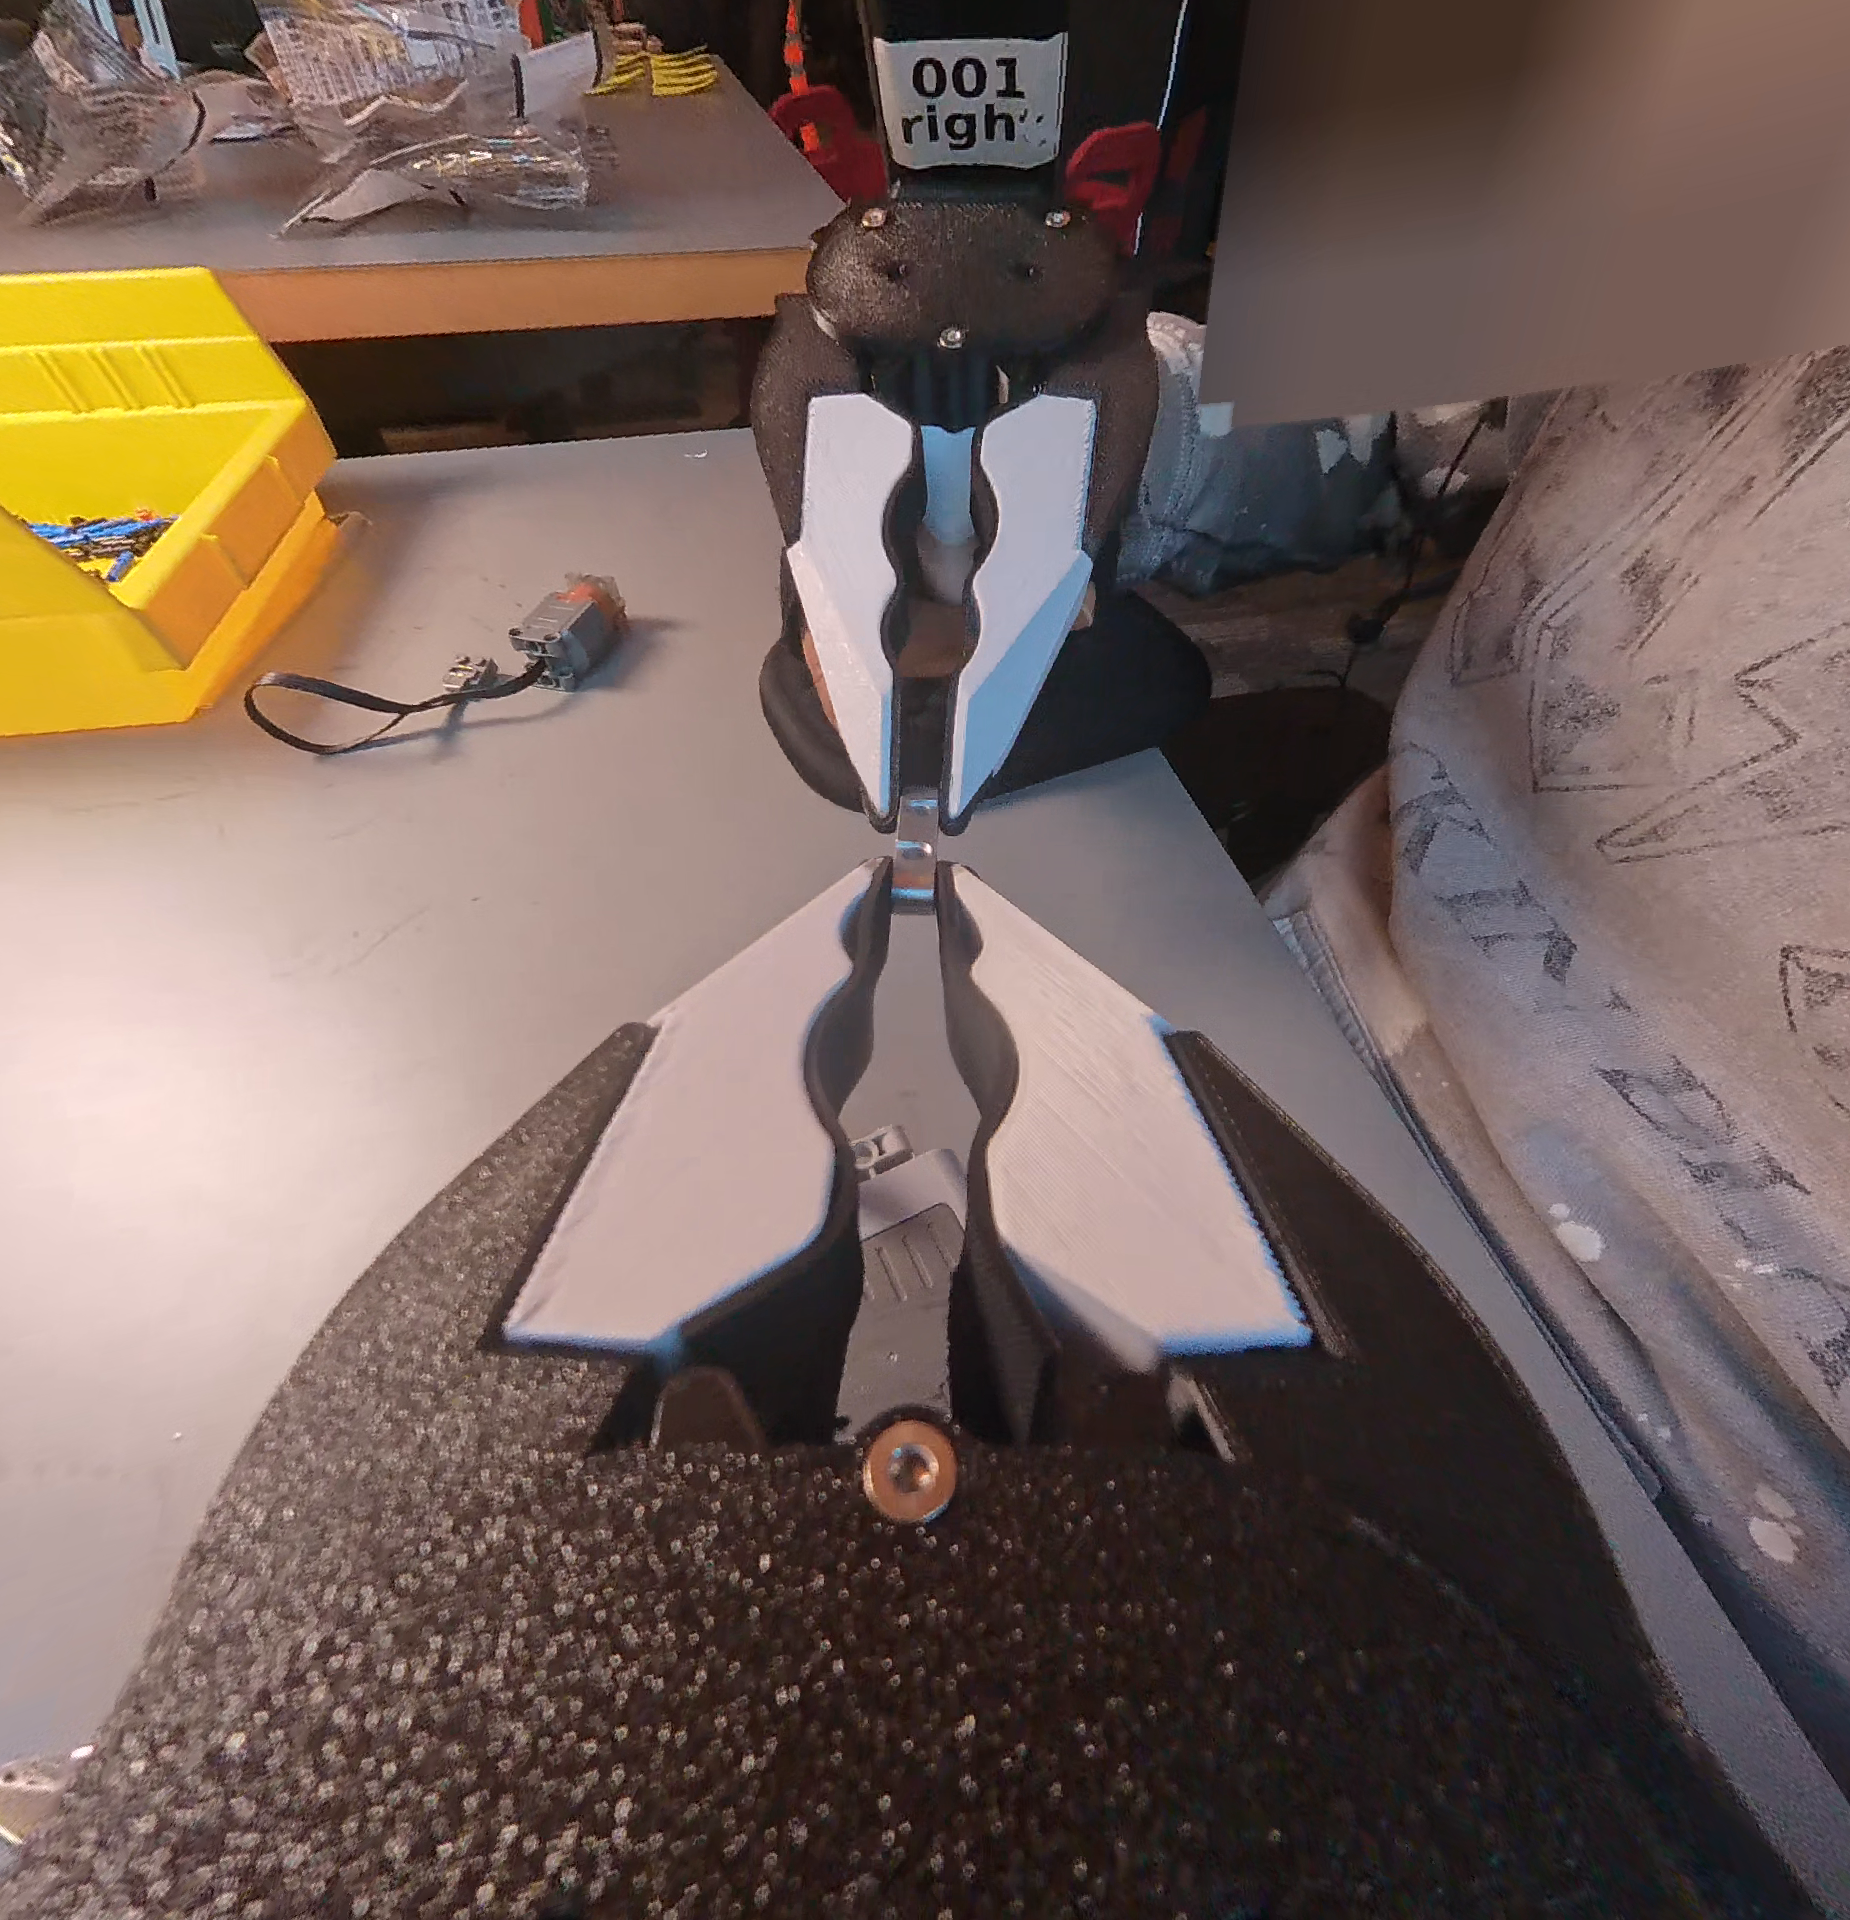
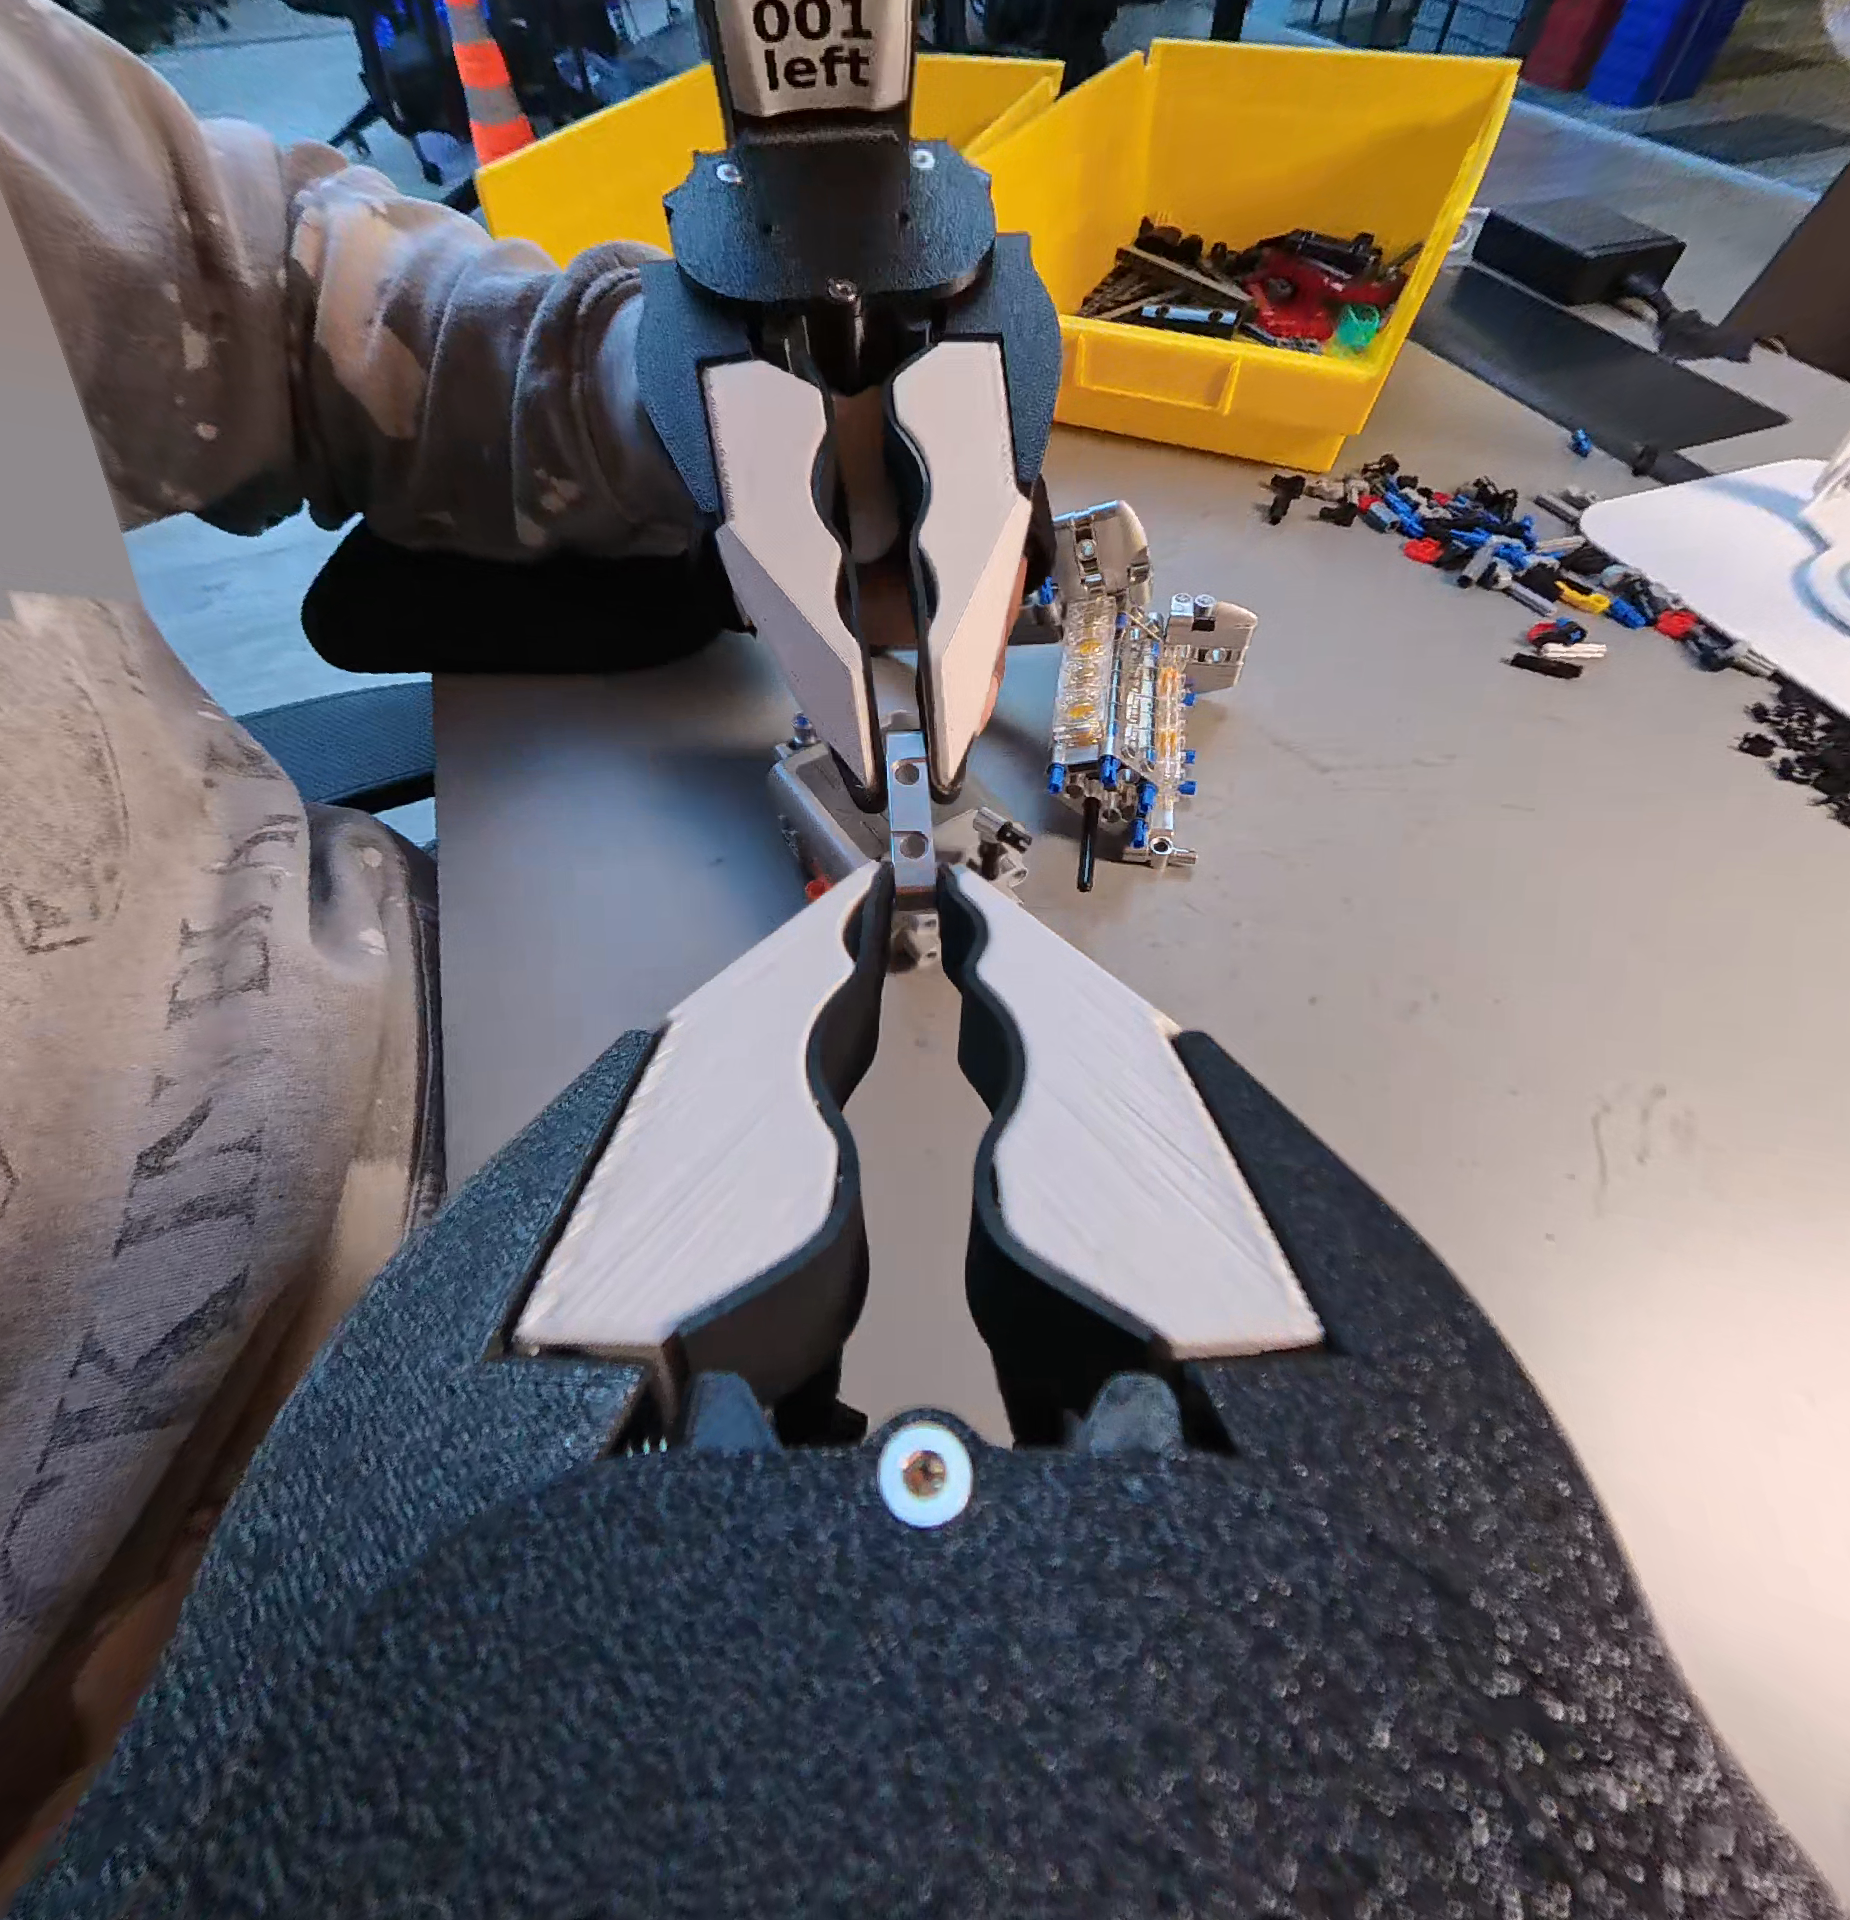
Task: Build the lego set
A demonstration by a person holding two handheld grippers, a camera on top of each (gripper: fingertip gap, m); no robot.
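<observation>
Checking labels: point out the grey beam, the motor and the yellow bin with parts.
grey beam (image 2: 908, 821): right wrist view, holed face between both grippers' tips.
motor (image 1: 571, 627): left wrist view, grey body.
yellow bin (image 2: 1160, 384): right wrist view, front wall.

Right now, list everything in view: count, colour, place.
Beam piece: one, grey with holes, held at both ends between the two grippers above the table.
Table: one, grey.
Bins: two in the right wrist view, yellow, far side; the nearer holds dark and red parts.
Clear-and-grey assembly: one, behind the grippers.
Loose small parts: many, black, blue, red, scattered right.
Motor with cable: one, grey, black cable, beside a yellow bin.
Plastic bags: several, clear, on a far table.
Left gripper: white fingers, shut on beam.
Right gripper: same, shut on beam.
Sleeve: one, beige, patterned.
</observation>
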